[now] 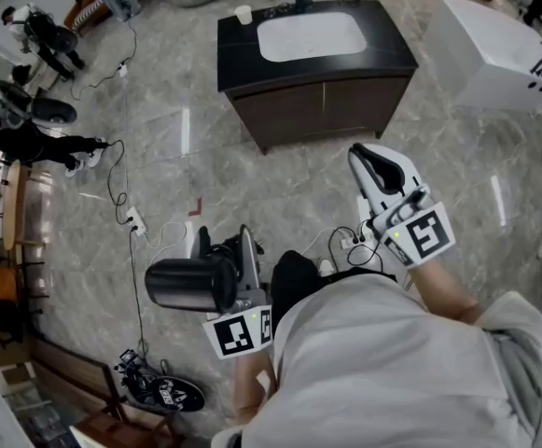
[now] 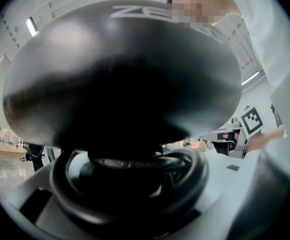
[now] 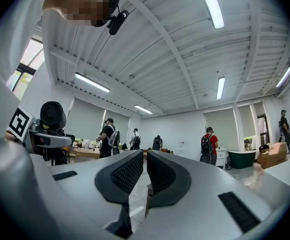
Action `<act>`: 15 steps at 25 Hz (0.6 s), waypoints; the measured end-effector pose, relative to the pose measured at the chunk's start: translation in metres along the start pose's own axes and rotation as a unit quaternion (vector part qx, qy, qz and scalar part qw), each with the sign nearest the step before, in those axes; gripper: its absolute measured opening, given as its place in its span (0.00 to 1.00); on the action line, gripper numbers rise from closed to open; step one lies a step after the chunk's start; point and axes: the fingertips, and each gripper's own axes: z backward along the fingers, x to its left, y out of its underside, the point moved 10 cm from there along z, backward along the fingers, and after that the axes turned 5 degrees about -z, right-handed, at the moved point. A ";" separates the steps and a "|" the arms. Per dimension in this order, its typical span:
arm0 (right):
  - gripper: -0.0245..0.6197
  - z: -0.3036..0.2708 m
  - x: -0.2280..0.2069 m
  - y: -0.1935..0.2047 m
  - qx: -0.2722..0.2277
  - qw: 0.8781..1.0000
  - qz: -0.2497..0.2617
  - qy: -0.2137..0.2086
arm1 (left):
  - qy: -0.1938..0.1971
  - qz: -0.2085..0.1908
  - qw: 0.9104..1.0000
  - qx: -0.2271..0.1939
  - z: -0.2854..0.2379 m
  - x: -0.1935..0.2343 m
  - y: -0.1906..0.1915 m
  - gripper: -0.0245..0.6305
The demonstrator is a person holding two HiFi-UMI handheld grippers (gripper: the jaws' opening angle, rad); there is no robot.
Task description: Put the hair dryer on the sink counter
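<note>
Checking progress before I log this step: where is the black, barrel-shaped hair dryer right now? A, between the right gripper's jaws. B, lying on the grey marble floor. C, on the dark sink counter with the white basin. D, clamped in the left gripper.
D: the black, barrel-shaped hair dryer is clamped in the left gripper, above the grey marble floor and well short of the dark sink counter; the right gripper is shut on nothing.

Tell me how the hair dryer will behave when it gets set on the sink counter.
The hair dryer has a round barrel, so laid on its side it may roll. Its glossy surface looks slippery and might twist in the left gripper. The looped cord looks floppy and could slide off the sink counter.
</note>
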 end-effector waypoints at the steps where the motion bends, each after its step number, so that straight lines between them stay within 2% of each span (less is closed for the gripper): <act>1: 0.11 0.000 0.000 0.000 -0.001 1.000 0.000 -0.003 | -0.003 0.001 1.000 0.002 0.000 0.000 0.001 0.43; 7: 0.11 -0.007 -0.007 0.003 -0.004 1.000 -0.014 -0.002 | -0.002 -0.008 1.000 -0.001 -0.008 0.001 -0.003 0.43; 15: 0.11 -0.024 -0.017 0.011 -0.001 1.000 -0.004 0.008 | 0.015 0.000 1.000 -0.004 -0.040 0.009 0.010 0.43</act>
